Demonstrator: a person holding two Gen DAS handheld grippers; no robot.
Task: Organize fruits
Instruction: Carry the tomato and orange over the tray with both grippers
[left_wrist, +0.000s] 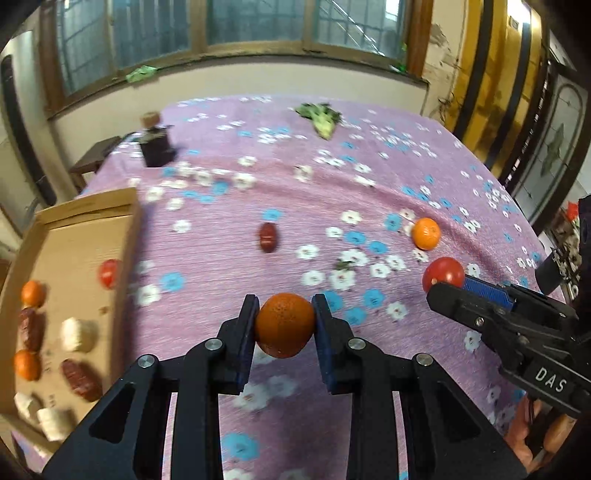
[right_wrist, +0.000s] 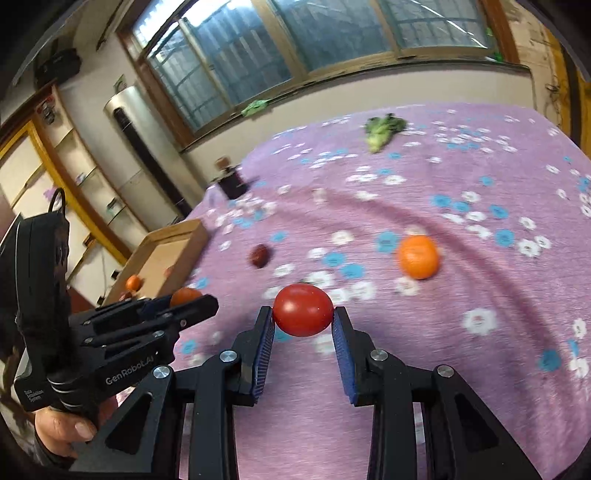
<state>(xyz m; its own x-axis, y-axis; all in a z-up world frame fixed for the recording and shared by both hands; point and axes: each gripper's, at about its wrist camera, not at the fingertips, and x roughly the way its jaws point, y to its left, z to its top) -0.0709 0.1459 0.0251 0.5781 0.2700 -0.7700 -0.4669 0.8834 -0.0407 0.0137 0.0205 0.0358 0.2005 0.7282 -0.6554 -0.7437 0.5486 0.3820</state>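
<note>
With the left gripper (left_wrist: 284, 325) clamped on an orange (left_wrist: 285, 324) and the right gripper (right_wrist: 303, 319) on a tomato (right_wrist: 303, 309), we hold both squeezes gently while carrying them to the box (left_wrist: 74, 236) left of the jaws.

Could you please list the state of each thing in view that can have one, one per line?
Left gripper: shut on an orange, lifted.
Right gripper: shut on a tomato, lifted.
Cardboard box: open, partly filled with fruit.
Second orange: loose on the tablecloth.
Red date: loose on the tablecloth.
Dark bottle: upright, corked.
</note>
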